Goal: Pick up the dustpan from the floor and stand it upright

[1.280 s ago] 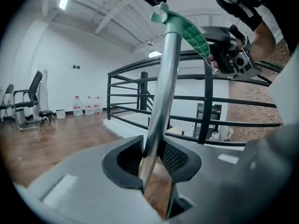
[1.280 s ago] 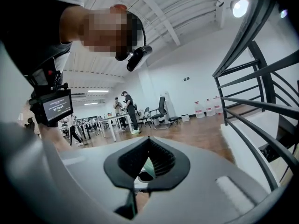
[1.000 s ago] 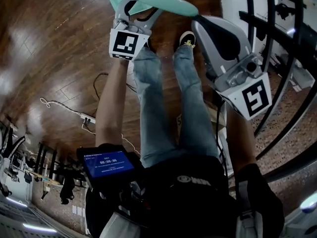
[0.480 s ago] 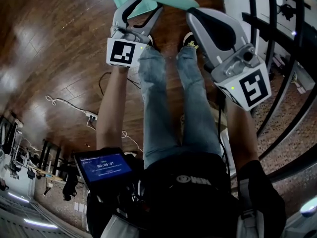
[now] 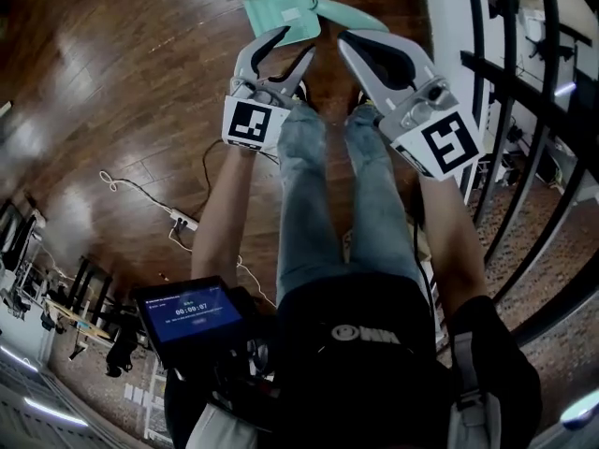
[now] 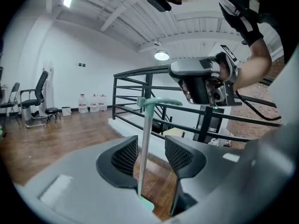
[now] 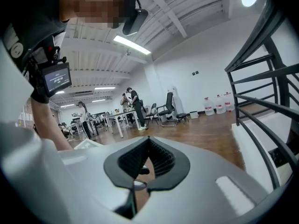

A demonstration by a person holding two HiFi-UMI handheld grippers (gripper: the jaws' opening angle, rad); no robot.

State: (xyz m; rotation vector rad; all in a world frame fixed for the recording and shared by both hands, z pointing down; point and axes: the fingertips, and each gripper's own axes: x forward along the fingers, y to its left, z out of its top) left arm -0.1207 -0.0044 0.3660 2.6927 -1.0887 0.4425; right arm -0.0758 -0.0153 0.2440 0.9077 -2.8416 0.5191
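Note:
The teal dustpan [image 5: 279,12] is at the top of the head view, over the wooden floor; its handle [image 5: 351,15] runs off to the right. In the left gripper view its thin grey pole [image 6: 145,143] stands upright between the jaws, topped by a teal grip [image 6: 161,101]. My left gripper [image 5: 298,40] [image 6: 152,148] has just been closing around the pole; the pole sits near the left pad, with a gap to the right pad. My right gripper [image 5: 348,37] [image 7: 148,141] hovers close beside the handle's top, fingertips meeting, no dustpan part visible between them.
A black metal railing [image 5: 496,110] [image 6: 131,78] runs close on the right. The person's legs and shoes [image 5: 328,185] are directly below the grippers. A white cable with a power strip [image 5: 178,218] lies on the floor at left. Chairs and water bottles [image 6: 91,101] stand far off.
The left jaws have narrowed around the dustpan's pole. The right gripper has moved left, closer to the handle, and the two grippers now sit nearer each other.

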